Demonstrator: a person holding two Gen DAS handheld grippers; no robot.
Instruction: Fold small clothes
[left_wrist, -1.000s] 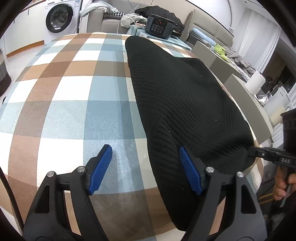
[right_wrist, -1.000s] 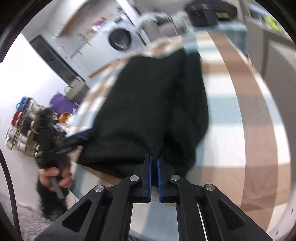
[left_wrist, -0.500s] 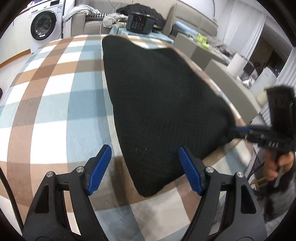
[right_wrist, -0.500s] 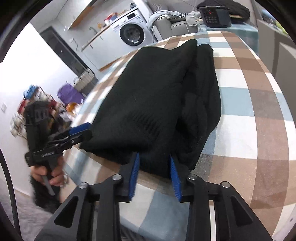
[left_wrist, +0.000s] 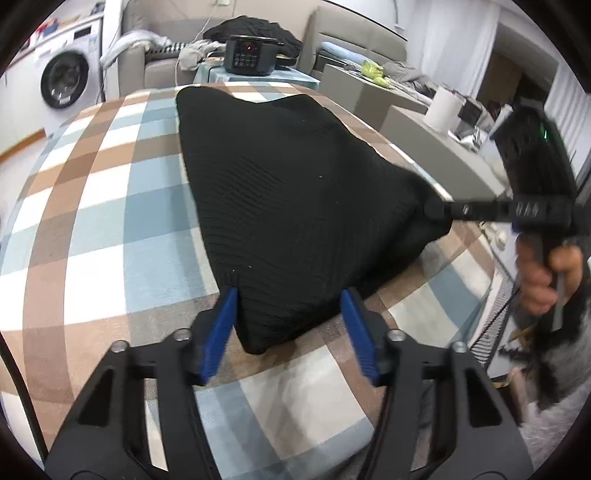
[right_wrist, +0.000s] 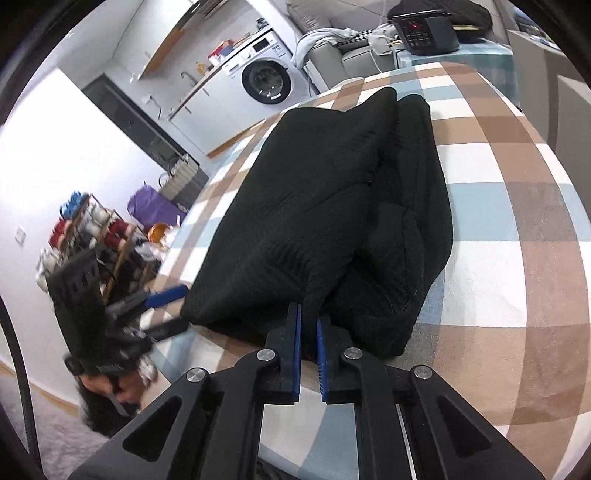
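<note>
Checked brown, blue and white tabletop (left_wrist: 92, 206) carries a black knit garment (left_wrist: 295, 206) lying folded along its middle. Left hand-held gripper (left_wrist: 290, 328) stands wide around the garment's near corner; right hand-held gripper (right_wrist: 309, 325) is pinched narrow on its near edge

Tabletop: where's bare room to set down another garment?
Bare checked cloth left of the black knit garment, and the strip on its right toward the table edge. Crowded at the near edge: left gripper and right gripper at the corners.
</note>
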